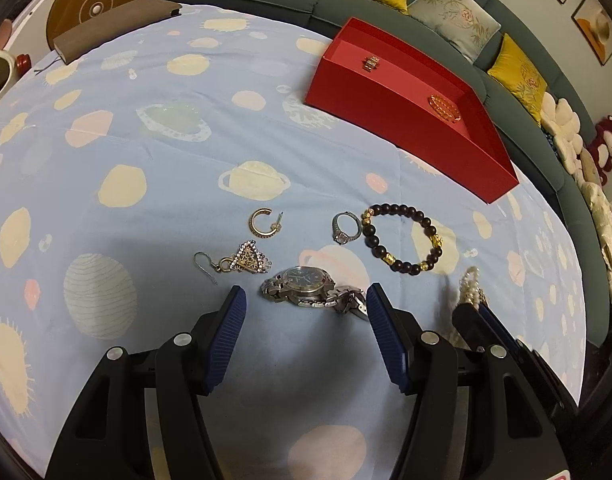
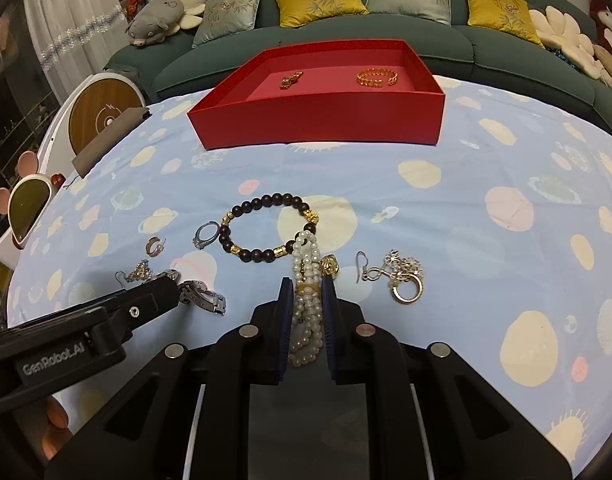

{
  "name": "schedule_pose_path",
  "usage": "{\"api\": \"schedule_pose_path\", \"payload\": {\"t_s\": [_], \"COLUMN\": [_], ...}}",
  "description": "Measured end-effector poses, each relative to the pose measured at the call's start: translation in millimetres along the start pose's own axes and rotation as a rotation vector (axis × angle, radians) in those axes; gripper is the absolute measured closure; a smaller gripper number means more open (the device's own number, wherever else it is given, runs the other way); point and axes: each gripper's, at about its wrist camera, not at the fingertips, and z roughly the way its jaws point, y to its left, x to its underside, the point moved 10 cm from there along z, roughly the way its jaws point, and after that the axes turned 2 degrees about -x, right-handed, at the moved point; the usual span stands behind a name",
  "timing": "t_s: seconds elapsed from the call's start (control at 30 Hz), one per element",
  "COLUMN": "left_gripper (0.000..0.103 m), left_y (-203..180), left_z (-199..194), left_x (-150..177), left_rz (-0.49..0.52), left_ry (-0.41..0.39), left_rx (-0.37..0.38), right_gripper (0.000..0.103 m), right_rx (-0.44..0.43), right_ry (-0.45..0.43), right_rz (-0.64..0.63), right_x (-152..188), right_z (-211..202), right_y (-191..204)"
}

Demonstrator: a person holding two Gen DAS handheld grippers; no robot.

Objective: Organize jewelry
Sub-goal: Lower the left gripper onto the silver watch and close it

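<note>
Jewelry is split between a shallow red cardboard tray (image 2: 318, 128) and the pale blue planet-print cloth (image 2: 446, 216) in front of it. Tray sits at the far side of the cloth, near the green sofa (image 2: 346, 36). Inside the tray: a small gold clasp-like piece (image 2: 291, 79) on the left, a gold chain-link bangle (image 2: 376, 77) on the right, well apart from each other. Rest of the tray floor is bare pink liner.

Right gripper (image 2: 307, 292): jaws nearly closed, pads pressing on a multi-strand white pearl bracelet (image 2: 306, 280) with a gold oval bead at the pinch point. Strands stick out past the fingertips and trail back between the fingers. A gold filigree charm (image 2: 331, 264) sits just beside the right fingertip.

Left gripper (image 1: 304, 300): jaws about half open, nothing gripped. It hangs over a silver metal-link wristwatch with a dark dial (image 1: 306, 280); the watch band end lies touching or just beside the right fingertip, can't tell which.

Still loose on the cloth:
- dark wooden bead bracelet with gold spacers (image 2: 272, 227), just beyond the pearls
- silver ring with a clear stone (image 2: 205, 236), touching or just beside the bead bracelet
- small gold C-shaped hoop earring (image 1: 263, 222)
- gold triangular rhinestone drop earring on a hook (image 1: 242, 262)
- gold flower-cluster drop earring with a ring (image 2: 400, 276), right of the right gripper
</note>
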Motion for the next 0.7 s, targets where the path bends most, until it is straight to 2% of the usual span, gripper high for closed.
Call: {"api": "schedule_pose_path", "payload": {"t_s": [0.1, 0.2, 0.27, 0.47, 0.6, 0.7], "left_gripper": [0.043, 0.043, 0.039, 0.04, 0.04, 0.041], "left_y": [-2, -3, 0, 28, 41, 43], "left_z": [4, 7, 5, -6, -12, -16], "left_x": [-4, -4, -1, 13, 17, 16], "left_rz": [0.005, 0.069, 0.106, 0.22, 0.243, 0.19], "left_ry": [-0.028, -0.054, -0.062, -0.057, -0.064, -0.051], "left_rx": [-0.069, -0.133, -0.153, -0.212, -0.204, -0.131], "right_gripper": [0.089, 0.089, 0.089, 0.089, 0.089, 0.089], "right_rx": [0.004, 0.006, 0.004, -0.002, -0.017, -0.03], "right_ry": [-0.013, -0.009, -0.005, -0.015, -0.017, -0.016], "right_rz": [0.004, 0.012, 0.013, 0.003, 0.003, -0.004], "right_x": [-1, 0, 2, 1, 1, 2], "right_z": [-7, -9, -10, -18, -22, -24], "right_y": [-6, -12, -14, -15, -10, -4]}}
